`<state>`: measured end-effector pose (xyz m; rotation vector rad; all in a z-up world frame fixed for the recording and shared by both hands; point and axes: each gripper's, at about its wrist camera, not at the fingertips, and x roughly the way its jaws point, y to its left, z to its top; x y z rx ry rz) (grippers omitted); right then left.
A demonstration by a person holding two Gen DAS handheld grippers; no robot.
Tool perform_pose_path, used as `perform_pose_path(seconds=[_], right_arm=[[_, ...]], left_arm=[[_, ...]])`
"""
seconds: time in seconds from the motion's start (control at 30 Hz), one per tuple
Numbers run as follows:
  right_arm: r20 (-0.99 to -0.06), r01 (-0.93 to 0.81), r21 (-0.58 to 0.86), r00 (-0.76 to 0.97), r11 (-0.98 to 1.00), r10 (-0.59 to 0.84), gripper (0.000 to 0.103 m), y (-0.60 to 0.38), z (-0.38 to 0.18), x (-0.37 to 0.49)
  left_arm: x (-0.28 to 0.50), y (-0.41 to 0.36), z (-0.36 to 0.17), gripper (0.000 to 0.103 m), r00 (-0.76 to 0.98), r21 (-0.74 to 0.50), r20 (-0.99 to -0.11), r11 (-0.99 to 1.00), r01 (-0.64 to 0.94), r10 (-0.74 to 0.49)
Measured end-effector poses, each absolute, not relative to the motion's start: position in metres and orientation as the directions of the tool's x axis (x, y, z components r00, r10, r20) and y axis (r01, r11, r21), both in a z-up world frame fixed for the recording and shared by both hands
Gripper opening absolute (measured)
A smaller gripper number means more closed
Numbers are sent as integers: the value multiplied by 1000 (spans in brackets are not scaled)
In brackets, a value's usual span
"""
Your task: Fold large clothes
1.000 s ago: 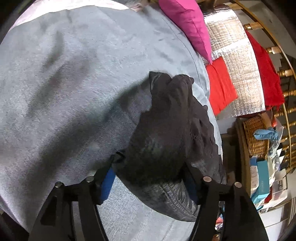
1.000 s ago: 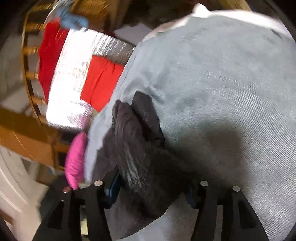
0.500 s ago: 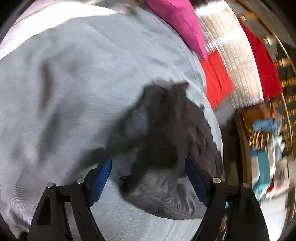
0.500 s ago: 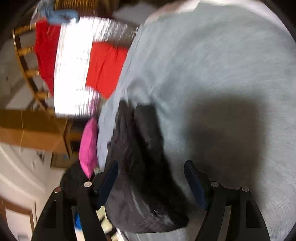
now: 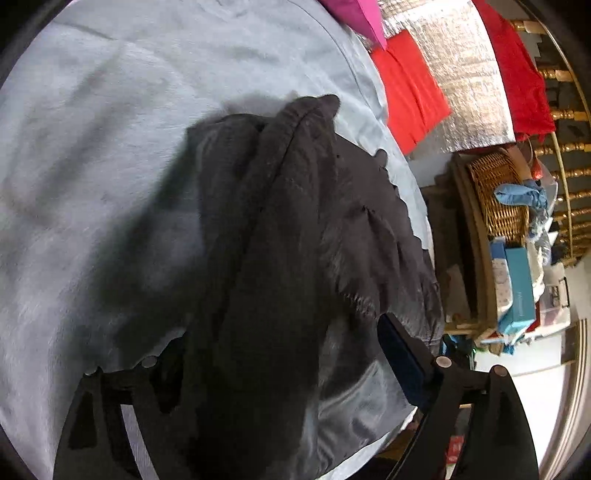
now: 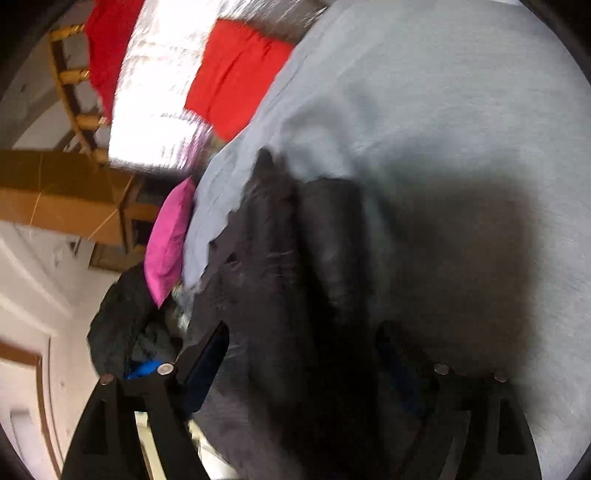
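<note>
A dark grey garment [image 5: 280, 236] lies bunched in long folds on the light blue-grey bed cover [image 5: 92, 129]. It also shows in the right wrist view [image 6: 280, 280], near the cover's edge [image 6: 424, 92]. My left gripper [image 5: 280, 354] is open, its jaws wide on either side of the garment's near end. The cloth runs between and over the fingers. My right gripper [image 6: 303, 350] is open too, jaws wide apart around the garment's other end. The right view is blurred.
A pink pillow [image 5: 354, 14] lies at the cover's far corner. Red cloths [image 5: 410, 88] and a silver sheet [image 5: 465, 74] hang beside the bed. A wicker basket [image 5: 498, 192] and boxes [image 5: 521, 288] stand beyond the edge. A wooden cabinet [image 6: 62, 199] shows at left.
Both grippers have moved in closer over the garment, which now fills more of each view and lies between the jaws. Both jaws stayed wide apart.
</note>
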<state>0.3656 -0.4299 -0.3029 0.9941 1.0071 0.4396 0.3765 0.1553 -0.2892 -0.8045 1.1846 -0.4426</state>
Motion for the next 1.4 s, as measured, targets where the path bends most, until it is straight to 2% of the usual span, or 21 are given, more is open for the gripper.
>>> perform_pose_path(seconds=[0.1, 0.37, 0.47, 0.5, 0.53, 0.57, 0.6, 0.67, 0.77, 0.87, 1.1, 1.2, 1.23, 1.27, 1.33, 1.4], right_arm=[[-540, 98, 821, 456, 563, 708, 85, -415, -302, 379], [-540, 88, 818, 458, 568, 706, 88, -389, -296, 392], [-539, 73, 809, 485, 583, 689, 84, -382, -287, 390], [-546, 65, 800, 491, 597, 679, 79, -380, -283, 388], [-556, 52, 785, 502, 618, 663, 76, -377, -277, 386], [-559, 42, 775, 511, 631, 653, 68, -373, -272, 385], [-561, 30, 766, 520, 642, 644, 60, -370, -267, 383], [-565, 21, 752, 536, 659, 627, 53, -366, -258, 379], [-570, 14, 736, 553, 677, 608, 45, -361, -246, 374], [-560, -4, 732, 566, 682, 605, 41, -357, -236, 369], [-514, -46, 761, 566, 647, 645, 39, -352, -227, 354], [-561, -14, 735, 547, 677, 621, 39, -348, -242, 357], [-589, 18, 722, 540, 691, 602, 39, -349, -250, 360], [-610, 56, 717, 534, 695, 586, 39, -353, -258, 363], [-626, 115, 730, 510, 674, 590, 39, -364, -274, 368], [-614, 147, 755, 499, 638, 611, 40, -373, -283, 369]], left_arm=[[386, 152, -291, 92, 315, -763, -630, 642, -76, -710], [397, 141, -287, 95, 297, -776, -612, 629, -45, -733], [397, 136, -280, 93, 340, -762, -616, 647, -28, -710], [396, 134, -279, 89, 350, -749, -626, 662, -21, -697], [395, 133, -276, 72, 362, -721, -649, 693, -14, -669], [393, 133, -273, 53, 375, -691, -672, 723, -9, -638], [392, 135, -273, 49, 381, -689, -672, 725, -6, -635], [386, 141, -269, 38, 399, -711, -644, 703, 4, -653], [379, 140, -258, 31, 420, -705, -631, 708, 40, -652], [370, 143, -247, 30, 436, -710, -615, 702, 56, -657], [353, 168, -235, 30, 459, -714, -603, 698, 55, -653], [359, 169, -246, 31, 456, -701, -631, 713, 12, -628], [363, 169, -255, 36, 440, -684, -659, 730, -13, -610], [367, 170, -265, 47, 420, -666, -690, 744, -52, -589], [374, 172, -280, 60, 377, -654, -724, 750, -105, -578], [374, 173, -283, 62, 374, -661, -722, 741, -121, -583]])
